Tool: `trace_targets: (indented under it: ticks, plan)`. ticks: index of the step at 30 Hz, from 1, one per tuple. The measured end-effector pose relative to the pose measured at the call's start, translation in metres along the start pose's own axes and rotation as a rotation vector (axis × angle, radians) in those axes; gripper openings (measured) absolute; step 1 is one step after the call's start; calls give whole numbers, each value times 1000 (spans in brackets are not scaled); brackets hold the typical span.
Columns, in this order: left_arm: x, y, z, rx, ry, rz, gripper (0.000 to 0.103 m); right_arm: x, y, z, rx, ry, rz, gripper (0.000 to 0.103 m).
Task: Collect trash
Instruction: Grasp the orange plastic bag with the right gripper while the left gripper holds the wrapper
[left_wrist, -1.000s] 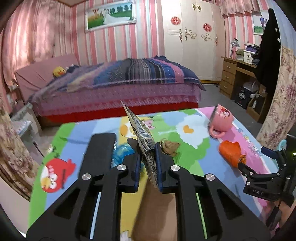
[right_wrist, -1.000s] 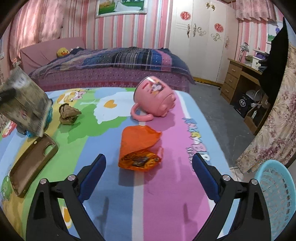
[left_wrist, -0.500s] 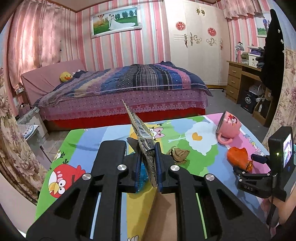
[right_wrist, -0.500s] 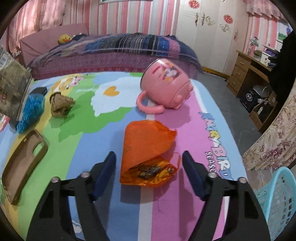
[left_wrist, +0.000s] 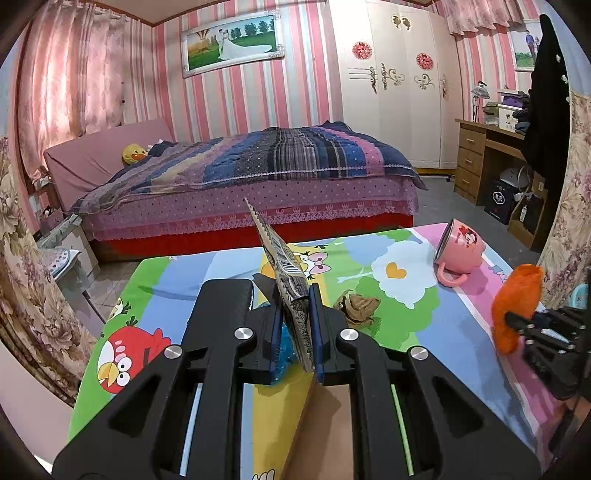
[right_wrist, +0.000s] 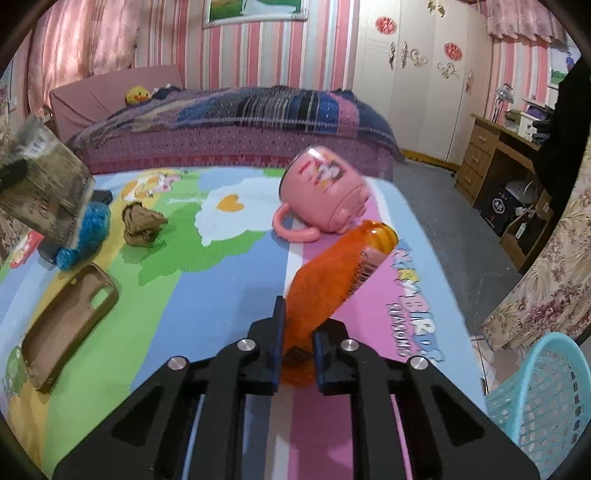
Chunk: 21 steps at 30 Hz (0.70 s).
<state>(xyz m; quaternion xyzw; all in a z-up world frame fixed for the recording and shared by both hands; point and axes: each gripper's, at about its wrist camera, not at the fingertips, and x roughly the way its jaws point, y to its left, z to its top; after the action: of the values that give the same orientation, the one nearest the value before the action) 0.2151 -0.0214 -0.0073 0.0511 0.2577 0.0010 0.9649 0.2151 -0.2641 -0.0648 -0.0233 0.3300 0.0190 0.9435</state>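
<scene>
My right hand-held gripper (right_wrist: 297, 341): its jaws have just been closing and now pinch the lower end of the orange wrapper (right_wrist: 325, 280), which slants up and away to the right, its far end lifted off the counter (right_wrist: 221, 295).
My left hand-held gripper (left_wrist: 295, 325): jaws together, clamped on a flat printed packet (left_wrist: 286, 273) that stands on edge between the pads and sticks up and forward past the fingertips.
Waste basket (right_wrist: 543, 391): light blue, on the floor at my right, below the counter's edge, just beside the right hand-held gripper.
Phone case (right_wrist: 70, 321): brown, lying flat on the cartoon cloth, to the left of the right hand-held gripper.
Blue mesh ball (right_wrist: 86, 232): on the cloth beyond the phone case, under the held packet.
Brown crumpled scrap (right_wrist: 142, 223): on the green patch, just right of the blue ball, apart from both hand-held grippers.
Pink mug (right_wrist: 325, 194): tipped on its side just beyond the wrapper's far end, handle towards me.
Bed (left_wrist: 258, 173): past the counter, with a striped blanket.
</scene>
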Motion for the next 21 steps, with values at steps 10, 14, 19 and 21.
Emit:
trace_targets:
  ticks: [10, 14, 19, 21]
  plan:
    - [-5, -4, -1, 13, -13, 4, 12, -60, -15, -3, 57, -72, 11, 9]
    - [-2, -9, -4, 21, -1, 1, 12, -85, -15, -7, 63, -100, 11, 7]
    - [-4, -20, -11, 53, 10, -2, 12, -73, -21, -15, 44, -50, -30, 8]
    - [-6, -24, -12, 75, 0, 11, 12, -62, -26, -19, 72, -20, -3, 9]
